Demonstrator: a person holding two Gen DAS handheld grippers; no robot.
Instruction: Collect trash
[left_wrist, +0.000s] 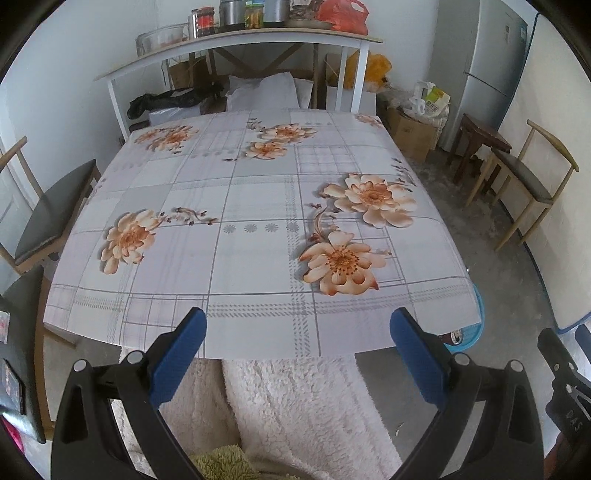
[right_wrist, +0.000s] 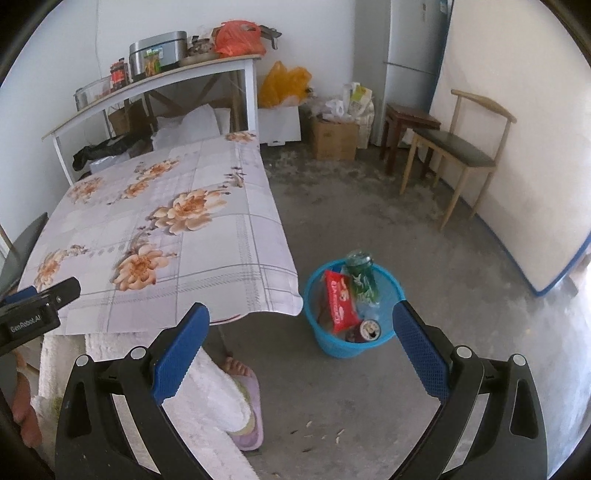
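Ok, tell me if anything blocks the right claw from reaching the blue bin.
Nothing visible does. The right claw is open and empty, and only bare floor lies between it and the blue bin. The table corner sits left of the bin, off that path.

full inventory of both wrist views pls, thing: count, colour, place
table: 1, white-grey floral cloth, centre, nothing on it
bin: 1, blue, floor off the table's near right corner
red wrapper: 1, red, in the bin
green bottle: 1, green, in the bin
can: 1, dark, light top, in the bin
side shelf: 1, white frame, behind the table, carries jars, pots, a red bag
fridge: 1, silver, far right corner
chairs: at least 2, wood with dark seats, one each side
stool: 1, dark brown, by the fridge
cardboard box: 1, brown, far wall
left gripper: fingers blue, open, empty
right gripper: fingers blue, open, empty
person's foot: 1, in a purple slipper, under the table edge
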